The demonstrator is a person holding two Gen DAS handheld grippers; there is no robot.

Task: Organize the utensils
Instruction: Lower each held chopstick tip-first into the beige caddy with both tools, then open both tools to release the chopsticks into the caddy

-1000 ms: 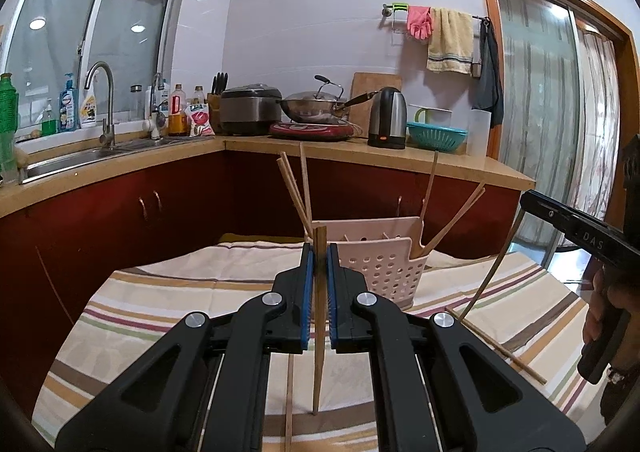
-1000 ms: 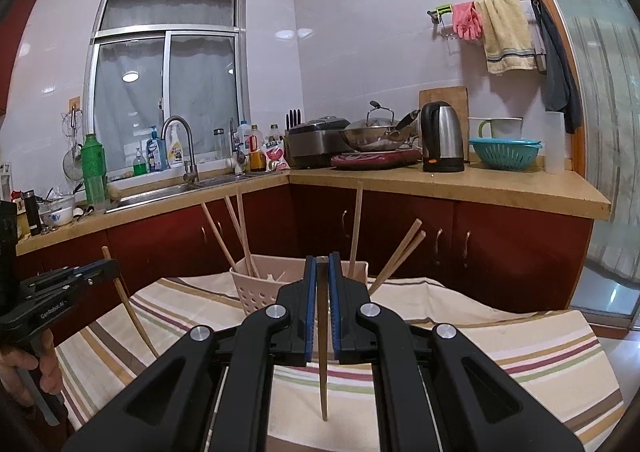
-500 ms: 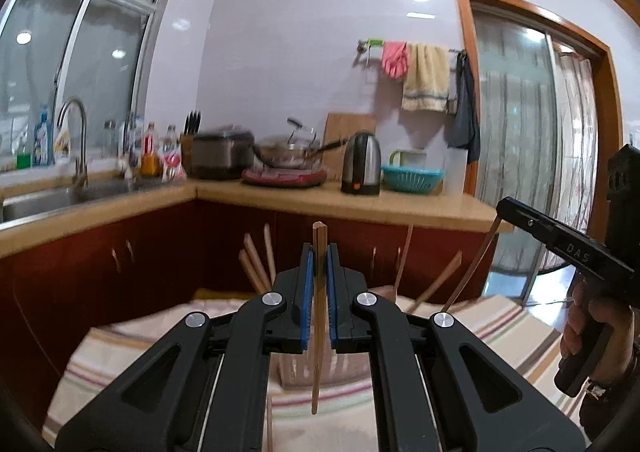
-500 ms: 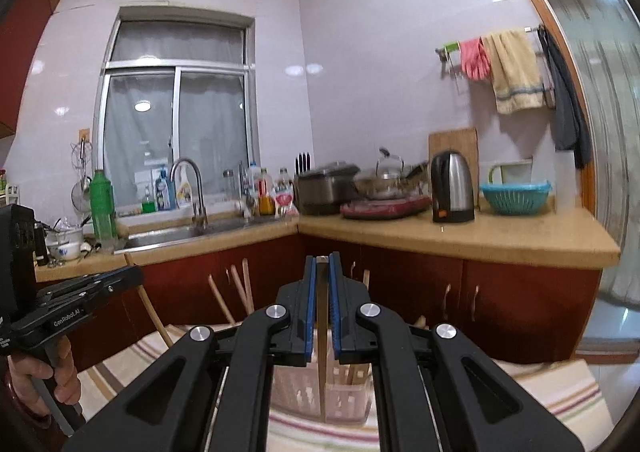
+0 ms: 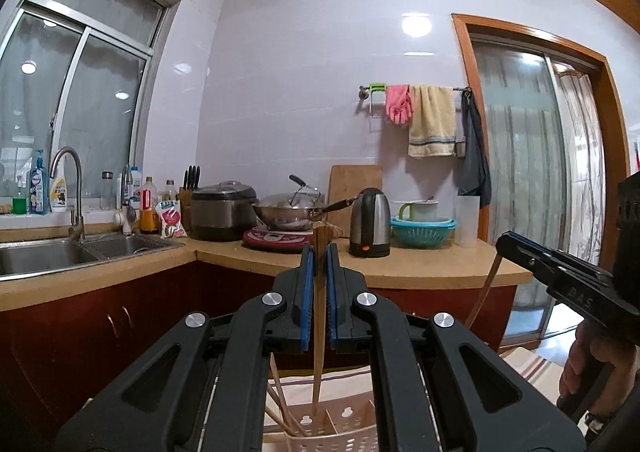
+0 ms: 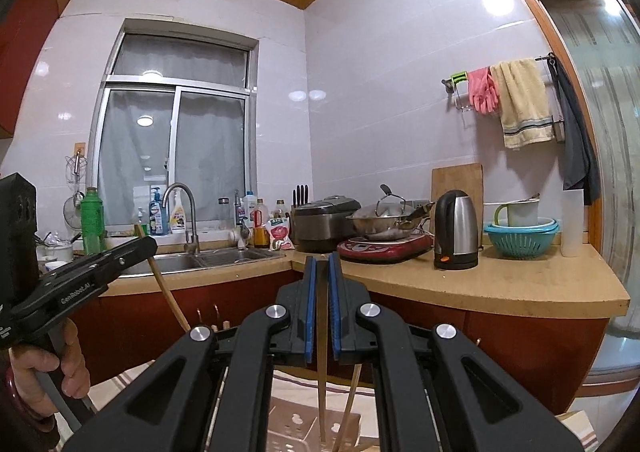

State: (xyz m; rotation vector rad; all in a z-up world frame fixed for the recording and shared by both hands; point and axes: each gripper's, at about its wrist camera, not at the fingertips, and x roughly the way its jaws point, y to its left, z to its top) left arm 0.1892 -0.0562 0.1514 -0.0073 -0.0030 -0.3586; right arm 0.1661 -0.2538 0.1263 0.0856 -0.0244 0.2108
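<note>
Above the pale perforated utensil holder, the left gripper pinches one wooden chopstick upright, its lower end hanging inside a holder compartment beside other chopsticks leaning there. Nearby, the right gripper pinches a second chopstick upright, its tip also reaching down into the holder. Each gripper's blue pads press against its stick. Under the holder lies a striped cloth covering the surface. A person's hand grasps the left gripper's handle.
</note>
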